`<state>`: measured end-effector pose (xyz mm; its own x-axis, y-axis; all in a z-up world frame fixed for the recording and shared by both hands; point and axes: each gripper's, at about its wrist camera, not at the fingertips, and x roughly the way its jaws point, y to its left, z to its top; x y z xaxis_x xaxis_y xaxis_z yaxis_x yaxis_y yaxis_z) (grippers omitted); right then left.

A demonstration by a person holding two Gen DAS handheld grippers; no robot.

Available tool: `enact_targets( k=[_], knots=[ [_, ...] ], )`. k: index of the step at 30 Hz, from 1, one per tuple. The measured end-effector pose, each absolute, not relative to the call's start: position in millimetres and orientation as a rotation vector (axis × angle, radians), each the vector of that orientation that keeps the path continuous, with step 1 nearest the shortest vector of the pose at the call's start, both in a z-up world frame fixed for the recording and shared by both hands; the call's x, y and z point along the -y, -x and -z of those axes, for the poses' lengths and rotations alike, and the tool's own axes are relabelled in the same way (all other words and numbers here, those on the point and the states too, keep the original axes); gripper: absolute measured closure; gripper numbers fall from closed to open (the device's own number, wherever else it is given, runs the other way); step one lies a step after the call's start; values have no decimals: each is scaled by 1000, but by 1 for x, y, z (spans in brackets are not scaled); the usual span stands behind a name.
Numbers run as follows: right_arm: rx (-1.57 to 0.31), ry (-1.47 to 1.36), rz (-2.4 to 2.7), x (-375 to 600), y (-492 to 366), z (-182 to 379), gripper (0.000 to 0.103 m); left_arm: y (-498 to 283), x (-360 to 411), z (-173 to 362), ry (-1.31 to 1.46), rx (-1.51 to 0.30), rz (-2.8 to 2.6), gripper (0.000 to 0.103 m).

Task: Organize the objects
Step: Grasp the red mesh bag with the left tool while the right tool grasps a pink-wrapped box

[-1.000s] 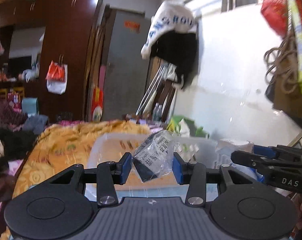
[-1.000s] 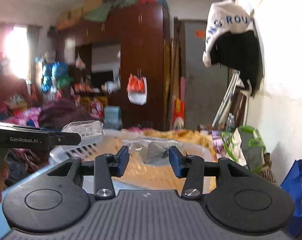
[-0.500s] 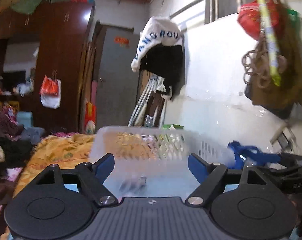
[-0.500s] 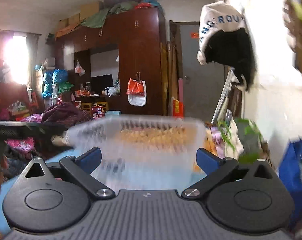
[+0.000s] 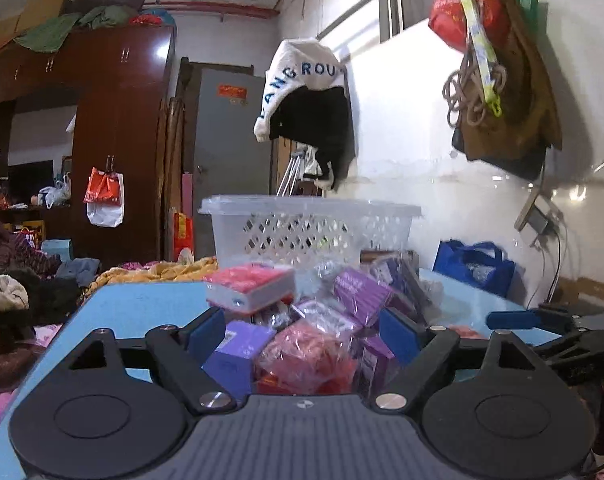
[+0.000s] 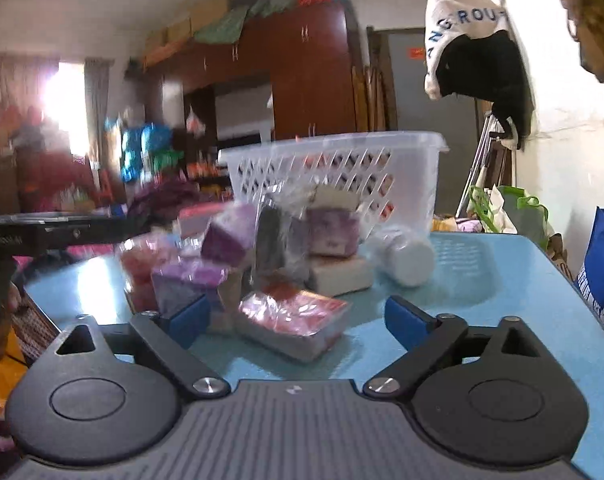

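Both packets released a second ago over the basket (image 5: pixel 310 232) at the tabletop's (image 6: pixel 502 280) far edge. Left tool (image 5: pixel 302 334) and right tool (image 6: pixel 298 320) now empty, jaws just opened wide, down at the remaining pile (image 6: pixel 262 248) mid-tabletop. Next pick pending.

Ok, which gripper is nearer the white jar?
Right. The white jar lies just beyond the right gripper, to its right; the left gripper faces the pile's other side. The left's fingers have just been opening, the right's closing, each open around a wrapped red packet.
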<state>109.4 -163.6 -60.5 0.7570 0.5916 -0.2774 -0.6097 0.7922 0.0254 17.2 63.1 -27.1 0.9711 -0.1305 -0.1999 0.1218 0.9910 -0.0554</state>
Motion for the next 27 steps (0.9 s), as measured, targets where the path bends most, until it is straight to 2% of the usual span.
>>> enact_targets(
  k=[7,9,13,15,16,17,19,21,22,23,27],
  knots=[
    [-322,93,-664,166,-111,67,46,-26,-57,44,35,-247,147,16],
    [-332,62,-679,176,-112,66,47,-27,-53,46,30,-249,148,17],
    [-326,58,-670,183,-110,67,44,-25,-50,47,16,-233,143,27],
    [-318,54,-666,184,-111,66,33,-24,-49,46,9,-227,146,33],
    [-303,53,-662,182,-110,65,19,-23,-49,46,6,-219,142,40],
    [-296,61,-659,180,-110,64,14,-22,-48,46,2,-213,139,42],
    [-294,87,-647,172,-111,62,13,-22,-48,46,-7,-207,136,47],
    [-302,116,-638,163,-114,62,15,-22,-48,47,-16,-208,137,47],
    [-317,131,-638,159,-116,63,19,-22,-49,47,-20,-208,139,46],
    [-325,139,-639,157,-116,65,28,-23,-49,47,-28,-208,139,46],
    [-308,130,-645,165,-109,65,29,-21,-47,47,-46,-194,135,46]
  ],
)
